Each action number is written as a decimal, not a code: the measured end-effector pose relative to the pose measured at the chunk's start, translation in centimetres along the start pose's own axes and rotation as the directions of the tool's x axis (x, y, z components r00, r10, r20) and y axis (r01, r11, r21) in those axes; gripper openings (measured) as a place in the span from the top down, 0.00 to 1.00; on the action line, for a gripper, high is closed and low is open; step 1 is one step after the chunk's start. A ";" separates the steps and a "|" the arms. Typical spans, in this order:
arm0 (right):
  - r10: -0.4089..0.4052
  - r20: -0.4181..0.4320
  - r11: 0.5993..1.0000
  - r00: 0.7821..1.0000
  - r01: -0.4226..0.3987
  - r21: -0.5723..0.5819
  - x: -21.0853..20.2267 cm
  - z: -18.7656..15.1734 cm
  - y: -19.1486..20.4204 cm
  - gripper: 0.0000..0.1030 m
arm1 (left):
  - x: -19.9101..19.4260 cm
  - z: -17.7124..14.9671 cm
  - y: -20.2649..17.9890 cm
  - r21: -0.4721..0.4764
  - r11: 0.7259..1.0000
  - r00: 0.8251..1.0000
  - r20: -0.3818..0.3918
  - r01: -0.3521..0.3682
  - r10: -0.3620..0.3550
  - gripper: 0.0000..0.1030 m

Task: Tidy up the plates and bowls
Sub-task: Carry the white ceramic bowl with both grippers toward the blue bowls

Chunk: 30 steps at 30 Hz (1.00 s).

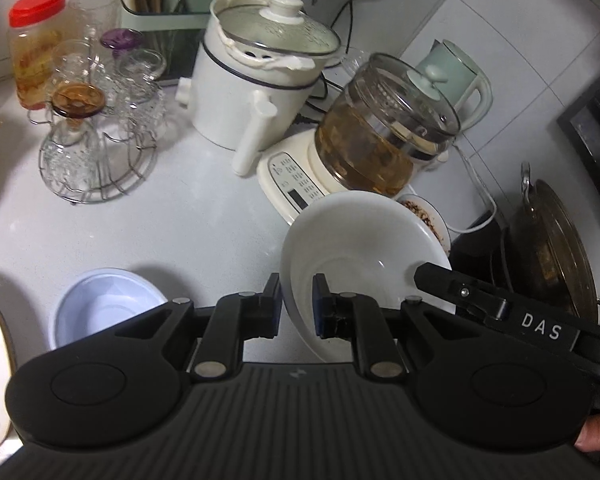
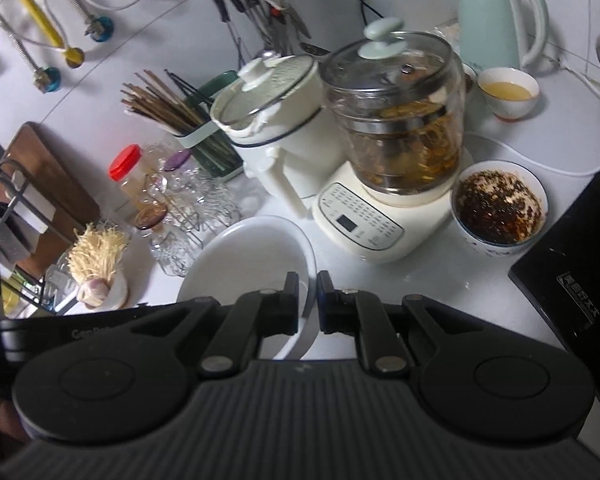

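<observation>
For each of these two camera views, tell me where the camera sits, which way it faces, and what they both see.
Left wrist: sits on the left gripper, looking forward and down over the counter; its fingers straddle the white bowl rim, the right gripper's finger enters from the right, and a fingertip shows at lower right.
Right wrist: sits on the right gripper, facing the back wall; its fingers close on the same bowl's opposite rim.
Shared: white bowl, glass kettle, white cooker.
</observation>
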State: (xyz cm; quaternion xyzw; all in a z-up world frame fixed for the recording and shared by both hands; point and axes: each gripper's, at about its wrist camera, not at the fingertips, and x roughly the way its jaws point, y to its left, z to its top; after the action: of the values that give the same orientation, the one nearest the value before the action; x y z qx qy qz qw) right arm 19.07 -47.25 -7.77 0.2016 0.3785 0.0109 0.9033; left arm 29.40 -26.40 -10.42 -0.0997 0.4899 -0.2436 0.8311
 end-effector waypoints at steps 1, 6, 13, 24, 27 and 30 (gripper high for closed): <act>0.002 0.002 1.000 1.000 -0.002 -0.006 0.1 0.0 0.3 0.89 | -0.2 0.0 0.3 -0.006 1.000 1.000 0.003 -0.001 0.001 0.84; 0.027 0.001 1.000 1.000 -0.027 -0.014 0.8 0.2 1.6 0.89 | -1.4 0.3 1.7 -0.024 1.000 1.000 0.024 -0.014 0.015 0.84; 0.078 -0.005 0.994 0.997 -0.078 -0.071 1.9 0.7 4.4 0.89 | -3.8 0.4 4.2 -0.069 0.996 0.995 0.078 -0.049 0.055 0.84; 0.180 -0.056 0.968 0.982 -0.187 -0.167 3.4 0.3 9.5 0.89 | -8.1 -1.2 8.4 -0.180 0.976 0.978 0.148 -0.121 0.149 0.84; 0.201 -0.071 0.960 0.977 -0.211 -0.185 3.9 0.0 10.8 0.89 | -9.0 -1.7 9.3 -0.206 0.968 0.973 0.152 -0.142 0.175 0.84; 0.207 -0.091 0.956 0.974 -0.221 -0.190 4.4 -0.4 11.8 0.89 | -9.5 -2.2 10.2 -0.229 0.960 0.970 0.143 -0.159 0.195 0.84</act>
State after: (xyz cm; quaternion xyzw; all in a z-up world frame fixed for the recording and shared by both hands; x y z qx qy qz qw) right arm 23.44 -35.53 -6.62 0.1496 0.3827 0.1536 0.8986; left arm 26.85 -12.69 -8.40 -0.1647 0.4501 -0.1042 0.8715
